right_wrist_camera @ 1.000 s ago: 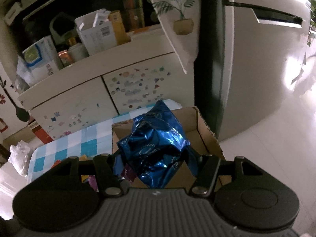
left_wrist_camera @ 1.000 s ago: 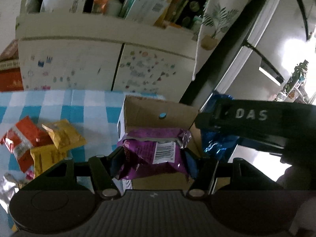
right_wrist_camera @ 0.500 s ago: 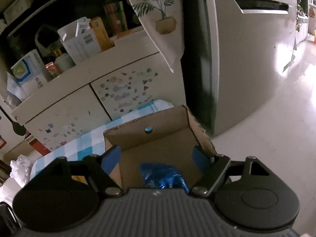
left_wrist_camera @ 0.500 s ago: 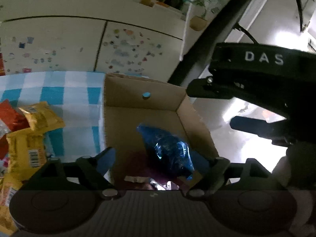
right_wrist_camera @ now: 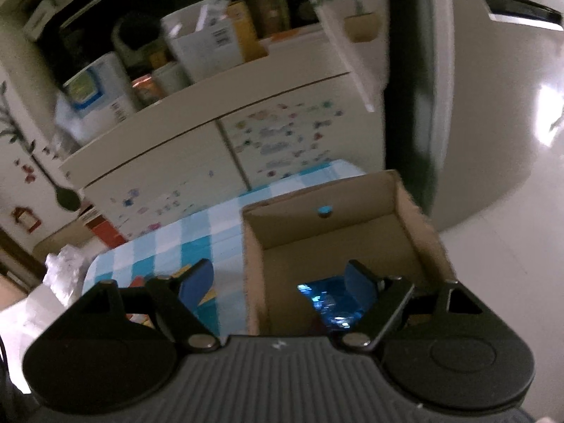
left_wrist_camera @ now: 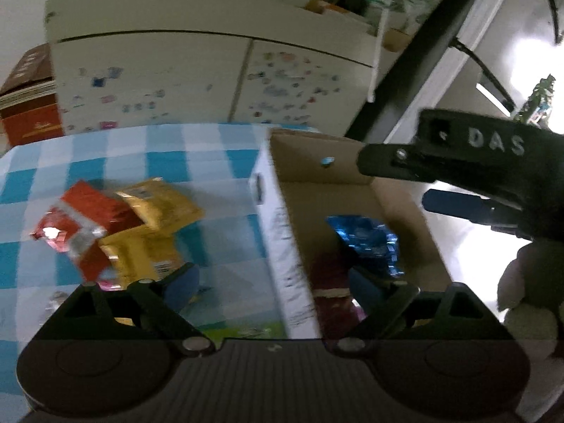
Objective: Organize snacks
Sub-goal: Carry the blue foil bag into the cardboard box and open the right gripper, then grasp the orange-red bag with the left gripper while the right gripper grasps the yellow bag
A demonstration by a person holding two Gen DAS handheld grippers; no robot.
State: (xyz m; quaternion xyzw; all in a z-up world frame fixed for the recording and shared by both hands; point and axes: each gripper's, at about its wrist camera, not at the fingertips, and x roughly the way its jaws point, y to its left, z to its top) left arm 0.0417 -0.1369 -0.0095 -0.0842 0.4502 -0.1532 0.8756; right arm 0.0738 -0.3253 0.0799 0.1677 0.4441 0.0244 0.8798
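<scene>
Inside the cardboard box (left_wrist_camera: 352, 190), blurred blue packet (left_wrist_camera: 366, 239) lies half-hidden; both grippers gape empty.

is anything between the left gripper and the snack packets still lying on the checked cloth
Nothing visible blocks the way. The left gripper is open and empty, and the red packet and yellow packets lie uncovered on the checked cloth ahead and to its left. The cardboard box stands beside them, on the right.

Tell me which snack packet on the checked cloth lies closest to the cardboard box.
The upper yellow packet: it lies nearest the cardboard box wall. The second yellow packet sits lower and further left, and the red packet is furthest left.
</scene>
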